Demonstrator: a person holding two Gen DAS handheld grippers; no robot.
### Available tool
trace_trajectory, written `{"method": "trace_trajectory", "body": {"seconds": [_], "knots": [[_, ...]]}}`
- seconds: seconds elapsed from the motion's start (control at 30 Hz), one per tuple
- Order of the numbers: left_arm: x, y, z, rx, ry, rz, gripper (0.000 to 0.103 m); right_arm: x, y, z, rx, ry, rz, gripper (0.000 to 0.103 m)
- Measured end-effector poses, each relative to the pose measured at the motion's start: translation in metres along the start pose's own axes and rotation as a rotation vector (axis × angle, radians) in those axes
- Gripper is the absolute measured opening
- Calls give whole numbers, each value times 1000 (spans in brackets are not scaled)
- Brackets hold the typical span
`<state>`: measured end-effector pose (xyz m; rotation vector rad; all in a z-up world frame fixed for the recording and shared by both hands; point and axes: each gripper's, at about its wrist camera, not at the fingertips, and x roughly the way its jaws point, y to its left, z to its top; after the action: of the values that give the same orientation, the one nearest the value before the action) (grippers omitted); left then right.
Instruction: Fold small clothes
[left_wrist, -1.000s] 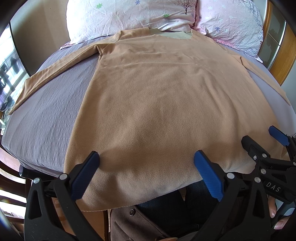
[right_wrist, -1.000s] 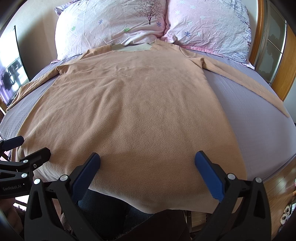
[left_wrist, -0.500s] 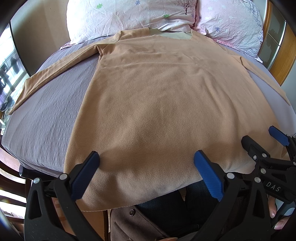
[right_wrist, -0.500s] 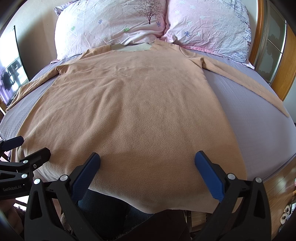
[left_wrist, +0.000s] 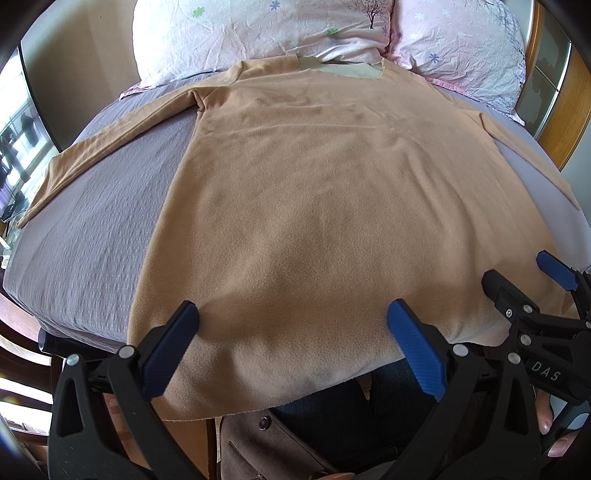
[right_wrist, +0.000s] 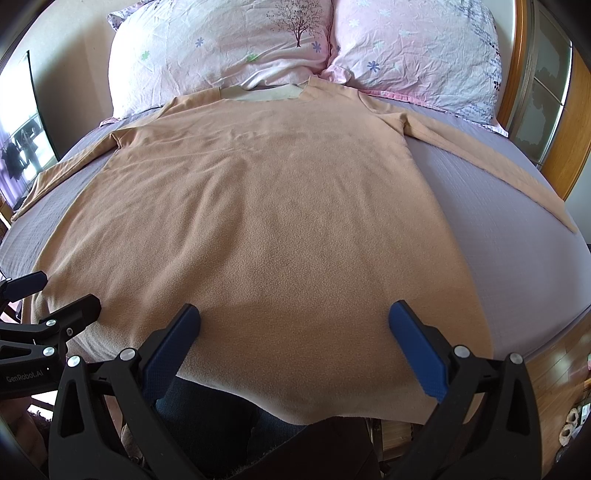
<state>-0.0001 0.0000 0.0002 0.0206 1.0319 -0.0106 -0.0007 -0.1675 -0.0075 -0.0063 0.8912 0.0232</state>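
Tan shirt (left_wrist: 332, 192) flat on the bed (left_wrist: 92, 240), unfolded.
Both grippers, left (left_wrist: 291, 325) and right (right_wrist: 295, 325), hover with jaws spread; pinch the hem corners evenly before lifting.

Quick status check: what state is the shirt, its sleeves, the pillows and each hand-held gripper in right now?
Tan shirt: spread flat, unfolded, hem overhanging bed edge.
Sleeves: stretched outward.
Pillows: side by side at headboard.
Left hand-held gripper: open, empty.
Right hand-held gripper: open, empty.

The shirt (left_wrist: 325, 206) hem's underside hangs hidden below the bed (left_wrist: 92, 240) edge.
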Motion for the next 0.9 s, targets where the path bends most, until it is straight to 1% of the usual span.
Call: {"method": "trace_trajectory", "body": {"seconds": [0.5,0.53,0.6,0.67,0.7,0.73,0.77,0.8,0.83,0.87,0.9], "knots": [[0,0,0,1,0,0,101,2,1,1,-3,0,1,102],[0,0,0,2,-1,0,101,2,1,1,-5,-7,4,102],[-1,0,-2,7,-17,0,101,1,-1,-2,-27,-49,30,102],[-2,-3,-6,14,-61,-3,101,-2,-8,-2,-50,-87,79,102],[-5,-2,-6,14,-65,-4,101,-2,-19,3,-31,-92,115,102],[-6,-2,-9,20,-90,-4,101,-4,-35,10,16,-107,137,102],[-8,-4,-10,27,-106,-6,101,-10,-67,20,111,-144,156,102],[-9,-3,-11,33,-110,-10,101,-14,-89,26,176,-170,167,102],[-9,-1,-8,37,-116,-27,101,-18,-127,36,291,-209,173,102],[-5,2,-5,33,-123,-43,101,-21,-152,41,367,-229,167,102],[-5,6,-2,25,-138,-65,101,-23,-198,46,507,-253,145,93]]}}
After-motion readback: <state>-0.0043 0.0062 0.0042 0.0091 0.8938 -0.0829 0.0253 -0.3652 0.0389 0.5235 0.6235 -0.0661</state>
